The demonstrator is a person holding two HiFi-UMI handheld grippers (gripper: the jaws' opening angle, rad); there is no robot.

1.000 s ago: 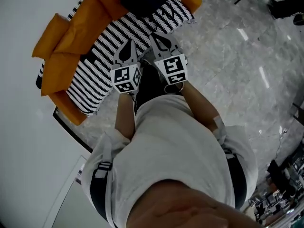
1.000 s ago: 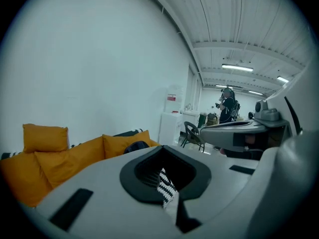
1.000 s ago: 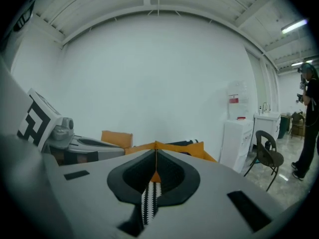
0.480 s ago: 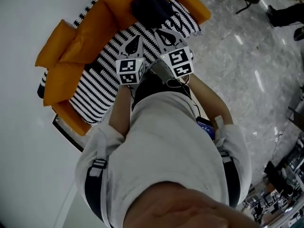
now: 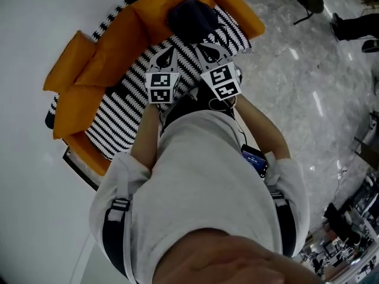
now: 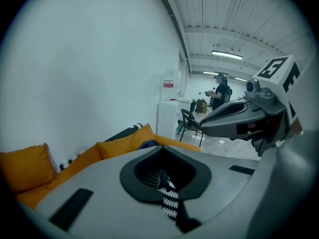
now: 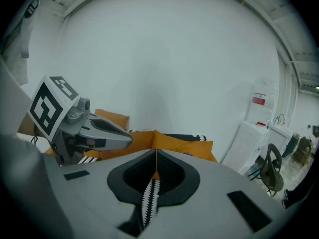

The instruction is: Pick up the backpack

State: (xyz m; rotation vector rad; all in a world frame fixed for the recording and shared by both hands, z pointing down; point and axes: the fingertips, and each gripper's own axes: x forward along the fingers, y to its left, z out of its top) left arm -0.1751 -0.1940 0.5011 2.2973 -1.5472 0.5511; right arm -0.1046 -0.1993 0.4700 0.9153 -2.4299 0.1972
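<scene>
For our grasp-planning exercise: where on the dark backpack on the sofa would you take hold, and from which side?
Probably its rounded upper bulge, coming from the sofa's open front and above. The backpack sits on the striped seat against the orange back cushions, which block the far side. No handle or strap shows, so pinch a fold of the soft top.

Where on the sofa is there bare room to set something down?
Free: the left stretch of striped seat, between the orange cushions and the front edge. Crowded: the other end, where the backpack lies with the left claw and right claw just before it.
</scene>
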